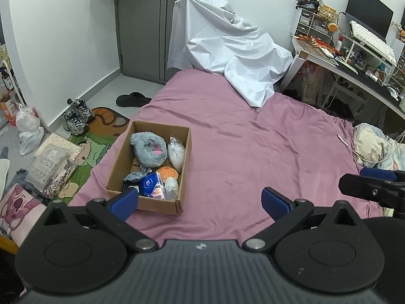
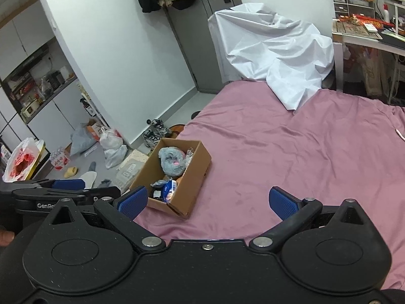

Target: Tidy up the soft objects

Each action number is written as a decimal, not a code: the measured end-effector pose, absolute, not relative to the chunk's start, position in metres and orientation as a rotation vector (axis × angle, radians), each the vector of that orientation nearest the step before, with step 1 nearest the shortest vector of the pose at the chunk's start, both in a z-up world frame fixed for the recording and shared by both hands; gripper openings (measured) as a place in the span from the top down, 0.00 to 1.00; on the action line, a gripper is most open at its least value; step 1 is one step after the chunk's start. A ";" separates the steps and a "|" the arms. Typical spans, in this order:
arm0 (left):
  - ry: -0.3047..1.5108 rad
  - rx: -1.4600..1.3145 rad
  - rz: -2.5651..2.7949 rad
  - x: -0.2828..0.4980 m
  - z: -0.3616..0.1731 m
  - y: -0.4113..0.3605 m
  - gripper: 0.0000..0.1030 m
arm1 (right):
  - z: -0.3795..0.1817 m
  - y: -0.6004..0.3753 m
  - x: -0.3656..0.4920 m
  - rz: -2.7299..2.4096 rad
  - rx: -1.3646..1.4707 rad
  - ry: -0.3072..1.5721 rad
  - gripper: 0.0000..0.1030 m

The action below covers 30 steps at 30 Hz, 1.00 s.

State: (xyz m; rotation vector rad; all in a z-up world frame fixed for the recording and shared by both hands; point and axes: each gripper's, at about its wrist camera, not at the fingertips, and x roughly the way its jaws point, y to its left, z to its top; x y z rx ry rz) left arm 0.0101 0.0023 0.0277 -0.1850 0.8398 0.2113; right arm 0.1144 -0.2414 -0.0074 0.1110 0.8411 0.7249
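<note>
A brown cardboard box (image 1: 186,149) sits on the pink bedsheet (image 1: 253,152) near the bed's left edge. In it lie a grey plush toy (image 1: 148,149), a white bagged soft item (image 1: 176,153), an orange plush (image 1: 167,172), a blue tissue pack (image 1: 152,183) and other small bagged things. My left gripper (image 1: 200,201) is open and empty, above the sheet just right of the box. My right gripper (image 2: 207,201) is open and empty too. The box (image 2: 195,177) and the grey plush (image 2: 172,162) show ahead and left of it.
A white sheet (image 1: 227,45) covers something at the bed's far end. A cluttered desk (image 1: 354,63) stands at the right. A crumpled blanket (image 1: 374,147) lies at the bed's right edge. Shoes (image 1: 76,116), bags and a floor mat (image 1: 96,136) lie left of the bed.
</note>
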 end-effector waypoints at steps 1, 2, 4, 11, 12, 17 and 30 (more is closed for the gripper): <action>0.839 -0.180 0.215 0.010 0.028 0.001 0.00 | -0.007 -0.241 0.114 0.724 0.110 0.840 0.00; 0.839 -0.176 0.218 0.010 0.029 0.001 0.00 | -0.008 -0.242 0.114 0.725 0.111 0.839 0.00; 0.842 -0.177 0.222 0.011 0.028 0.001 0.00 | -0.009 -0.243 0.115 0.731 0.122 0.846 0.00; 0.849 -0.188 0.230 0.011 0.027 0.002 0.00 | -0.010 -0.244 0.117 0.733 0.127 0.849 0.00; 0.850 -0.188 0.231 0.011 0.027 0.001 0.00 | -0.010 -0.244 0.118 0.731 0.125 0.850 0.00; 0.851 -0.190 0.232 0.010 0.027 0.002 0.00 | -0.011 -0.242 0.119 0.726 0.123 0.854 0.00; 0.858 -0.208 0.242 0.008 0.025 0.006 0.00 | -0.010 -0.240 0.114 0.722 0.112 0.843 0.00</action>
